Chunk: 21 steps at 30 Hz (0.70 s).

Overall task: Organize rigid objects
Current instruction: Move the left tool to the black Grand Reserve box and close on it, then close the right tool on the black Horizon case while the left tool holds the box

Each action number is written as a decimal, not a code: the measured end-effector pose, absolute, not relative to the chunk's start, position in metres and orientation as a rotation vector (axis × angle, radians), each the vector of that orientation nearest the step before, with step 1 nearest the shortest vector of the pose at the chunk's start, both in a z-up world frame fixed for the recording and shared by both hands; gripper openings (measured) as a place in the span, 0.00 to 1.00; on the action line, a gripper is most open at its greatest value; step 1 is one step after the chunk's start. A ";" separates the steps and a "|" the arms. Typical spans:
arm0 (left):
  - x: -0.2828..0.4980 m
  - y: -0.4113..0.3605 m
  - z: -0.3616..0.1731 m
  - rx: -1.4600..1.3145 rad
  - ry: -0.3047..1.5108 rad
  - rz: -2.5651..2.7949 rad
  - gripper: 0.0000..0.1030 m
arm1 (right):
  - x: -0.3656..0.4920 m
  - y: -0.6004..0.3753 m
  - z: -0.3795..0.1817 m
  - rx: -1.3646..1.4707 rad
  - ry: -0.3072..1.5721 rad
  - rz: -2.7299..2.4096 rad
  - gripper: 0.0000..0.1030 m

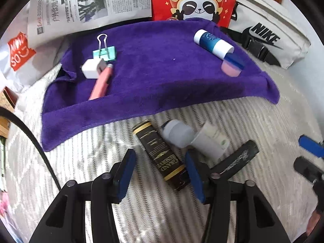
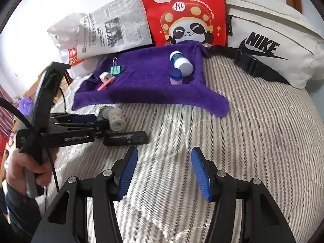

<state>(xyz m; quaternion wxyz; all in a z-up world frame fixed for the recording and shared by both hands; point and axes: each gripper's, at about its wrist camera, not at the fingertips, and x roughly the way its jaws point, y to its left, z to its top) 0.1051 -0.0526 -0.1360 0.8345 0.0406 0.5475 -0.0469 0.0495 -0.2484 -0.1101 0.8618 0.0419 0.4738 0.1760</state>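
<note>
My left gripper [image 1: 160, 174] points down at the striped bedding. A black tube with gold lettering [image 1: 162, 154] lies slanted between its jaws, its near end by the right pad, with a wide gap at the left pad. Just beyond lie a small pale bottle [image 1: 176, 133], a white cylinder [image 1: 210, 141] and a flat black bar [image 1: 239, 156]. The purple towel [image 1: 162, 77] carries a mint binder clip [image 1: 105, 50], a white charger cube [image 1: 93, 67], a pink pen [image 1: 101, 83], a blue-and-white glue stick [image 1: 212, 42] and a blue-pink eraser [image 1: 232, 64]. My right gripper [image 2: 164, 172] hangs open over bare bedding, with nothing between its jaws.
Behind the towel stand a red panda bag [image 2: 182, 12], a newspaper [image 2: 113, 30] and a white Nike bag [image 2: 273, 40] with a black buckle strap [image 2: 251, 64]. A white plastic bag [image 2: 64, 32] lies far left. A person's hand [image 2: 30, 170] holds the left gripper's handle; a black cable [image 1: 40, 147] runs past it.
</note>
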 end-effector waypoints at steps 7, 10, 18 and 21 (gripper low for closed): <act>0.096 -0.028 -0.135 0.060 1.135 -0.095 0.51 | 0.051 -0.256 -0.113 0.136 0.992 0.387 0.53; 0.099 -0.031 -0.134 0.058 1.125 -0.103 0.44 | 0.051 -0.250 -0.114 0.126 0.995 0.404 0.53; 0.102 -0.034 -0.134 0.057 1.115 -0.093 0.23 | 0.053 -0.242 -0.122 0.097 1.018 0.415 0.53; 0.105 -0.033 -0.135 0.043 1.122 -0.093 0.24 | 0.054 -0.238 -0.125 0.086 1.022 0.426 0.53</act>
